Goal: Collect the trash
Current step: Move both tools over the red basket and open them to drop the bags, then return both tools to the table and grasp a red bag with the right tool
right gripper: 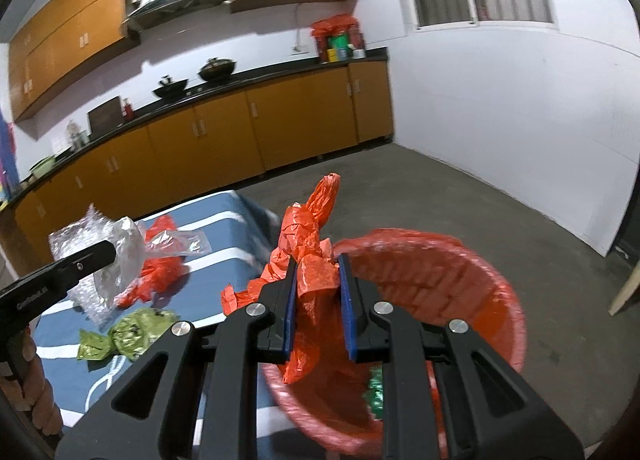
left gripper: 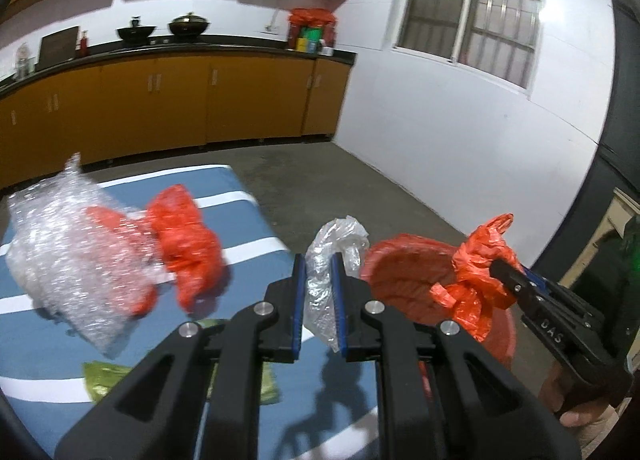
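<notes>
Left of the red bin [right gripper: 460, 272], on my blue striped tabletop [left gripper: 36, 340], lie bubble wrap [left gripper: 68, 252], a red bag [left gripper: 188, 244] and a green wrapper [right gripper: 132, 330]. My left gripper [left gripper: 319, 300] has its fingers closed on a clear plastic bag [left gripper: 334, 244] beside the bin's left rim. My right gripper [right gripper: 318, 300] pinches crumpled orange plastic [right gripper: 308, 236] above the bin's near left rim.

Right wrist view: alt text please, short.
The right claw grips a crumpled orange plastic bag above an orange-lined trash basket. To the left, the left claw holds clear plastic wrap over a blue striped table with a green wrapper.
</notes>
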A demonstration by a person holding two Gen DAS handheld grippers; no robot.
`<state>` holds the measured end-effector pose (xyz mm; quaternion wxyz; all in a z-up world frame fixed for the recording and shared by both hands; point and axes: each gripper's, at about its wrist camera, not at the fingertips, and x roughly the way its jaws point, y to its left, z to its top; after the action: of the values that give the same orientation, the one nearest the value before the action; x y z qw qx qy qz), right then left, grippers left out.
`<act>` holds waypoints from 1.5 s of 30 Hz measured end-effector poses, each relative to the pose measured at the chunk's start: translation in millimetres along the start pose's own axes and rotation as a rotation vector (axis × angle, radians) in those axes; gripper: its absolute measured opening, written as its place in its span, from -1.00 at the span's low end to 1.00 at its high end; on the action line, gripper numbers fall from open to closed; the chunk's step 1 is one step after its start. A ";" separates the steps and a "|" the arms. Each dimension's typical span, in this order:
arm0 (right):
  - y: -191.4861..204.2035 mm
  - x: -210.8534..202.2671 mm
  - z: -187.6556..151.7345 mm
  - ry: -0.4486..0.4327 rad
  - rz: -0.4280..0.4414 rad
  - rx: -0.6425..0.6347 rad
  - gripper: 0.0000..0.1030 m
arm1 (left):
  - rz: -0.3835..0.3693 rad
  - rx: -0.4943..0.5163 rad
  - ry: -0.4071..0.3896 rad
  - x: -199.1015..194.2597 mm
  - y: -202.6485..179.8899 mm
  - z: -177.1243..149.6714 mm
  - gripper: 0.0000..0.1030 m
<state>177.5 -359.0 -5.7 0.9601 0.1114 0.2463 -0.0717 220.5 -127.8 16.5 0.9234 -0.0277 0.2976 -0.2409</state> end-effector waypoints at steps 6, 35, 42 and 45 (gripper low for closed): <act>-29.6 -7.1 0.0 -0.011 -0.061 0.049 -0.63 | -0.060 0.022 0.020 15.5 -28.9 -1.0 -0.73; -79.9 -8.2 -5.9 -0.029 -0.136 0.147 -0.27 | -0.164 0.047 0.155 86.8 -82.4 -18.2 -0.39; -84.1 -10.9 -8.6 -0.021 -0.159 0.151 -0.27 | -0.066 0.050 0.120 73.9 -59.8 -23.2 -0.09; -79.5 -11.1 -8.5 -0.020 -0.157 0.144 -0.27 | -0.016 0.056 0.101 64.1 -46.7 -24.4 0.02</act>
<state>148.6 -432.7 -21.7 0.9434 0.1596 0.2391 -0.1654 232.0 -196.2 -28.8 0.9057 0.0078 0.3366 -0.2577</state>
